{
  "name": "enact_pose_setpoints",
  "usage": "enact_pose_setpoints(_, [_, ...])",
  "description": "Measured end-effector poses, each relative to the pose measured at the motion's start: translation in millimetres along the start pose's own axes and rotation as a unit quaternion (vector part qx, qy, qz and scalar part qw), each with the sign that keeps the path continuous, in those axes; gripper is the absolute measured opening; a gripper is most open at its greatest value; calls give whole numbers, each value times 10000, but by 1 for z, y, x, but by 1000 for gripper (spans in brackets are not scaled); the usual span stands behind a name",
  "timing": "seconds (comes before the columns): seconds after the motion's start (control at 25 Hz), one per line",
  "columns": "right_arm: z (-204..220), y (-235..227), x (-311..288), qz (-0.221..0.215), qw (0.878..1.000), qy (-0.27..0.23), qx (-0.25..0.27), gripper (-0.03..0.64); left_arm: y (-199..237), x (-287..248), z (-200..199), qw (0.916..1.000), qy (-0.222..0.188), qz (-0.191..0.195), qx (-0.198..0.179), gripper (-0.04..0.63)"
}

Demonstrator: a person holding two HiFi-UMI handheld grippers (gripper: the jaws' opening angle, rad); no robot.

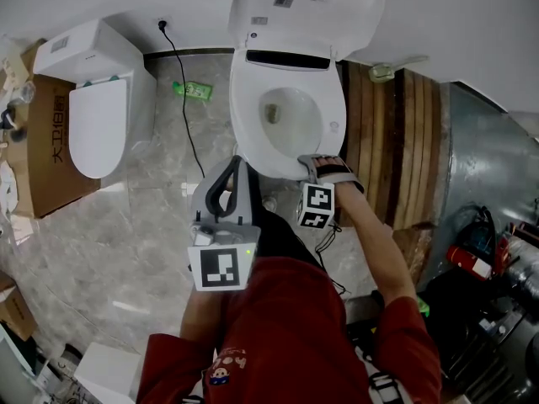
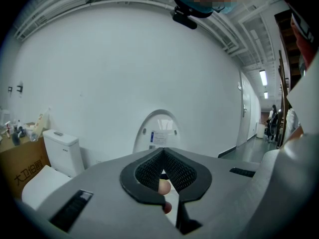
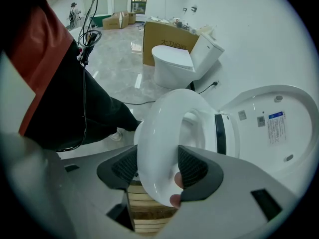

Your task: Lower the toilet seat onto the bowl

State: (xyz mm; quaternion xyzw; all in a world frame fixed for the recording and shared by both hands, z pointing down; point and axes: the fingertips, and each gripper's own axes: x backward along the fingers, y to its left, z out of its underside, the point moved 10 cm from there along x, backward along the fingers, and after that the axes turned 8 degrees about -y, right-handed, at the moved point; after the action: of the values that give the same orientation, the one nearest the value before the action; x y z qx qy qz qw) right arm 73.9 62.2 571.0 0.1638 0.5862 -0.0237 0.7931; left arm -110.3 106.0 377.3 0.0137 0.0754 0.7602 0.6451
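Seen from above, a white toilet stands against a white wall with its lid [image 1: 307, 7] upright.

Your right gripper [image 1: 307, 165] is at the near edge of the seat [image 1: 248, 129]. The seat ring lies over the bowl [image 1: 293, 123]. From this angle it is hard to say whether the ring rests fully on the rim or hangs just above it.

In the right gripper view, the right gripper [image 3: 157, 169] is clamped on the seat [image 3: 159, 133]. One ribbed pad presses each face of the ring's front edge, and a fingertip shows by the right pad. The lid [image 3: 271, 126] stands open behind the seat, with labels on its inner face.

Your left gripper [image 1: 229, 179] is held back near your body, apart from the toilet, over the grey floor [image 1: 143, 217]. In the left gripper view, the left gripper [image 2: 163, 171] has its jaws closed tip to tip with nothing between them. It points toward the wall, and the lid [image 2: 159, 131] shows beyond it.

A second toilet [image 1: 101, 112] with its lid shut stands to the left beside a cardboard box [image 1: 49, 141]. A black cable [image 1: 181, 91] runs from the wall across the floor. Wooden slats [image 1: 396, 141] lie right of the bowl.
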Motion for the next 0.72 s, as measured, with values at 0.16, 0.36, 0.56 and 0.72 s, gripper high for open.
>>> enact_pose_setpoints(0.16, [1,5,-11,-208,9998,5,-75,229,1,-5,11,9999,115,8,6,11])
enact_pose_setpoints(0.36, [2,14,-29,-429,9991,51,-51,235,4,-9,38,9996,263,63,21,12])
enact_pose_setpoints(0.56, [5,25,-41,-411,9991,105,-2,239,7,-10,66,9995,302,29,51,12])
enact_pose_setpoints(0.72, [7,32,-52,-429,9990,136,38,241,8,-13,84,9989,465,46,72,12])
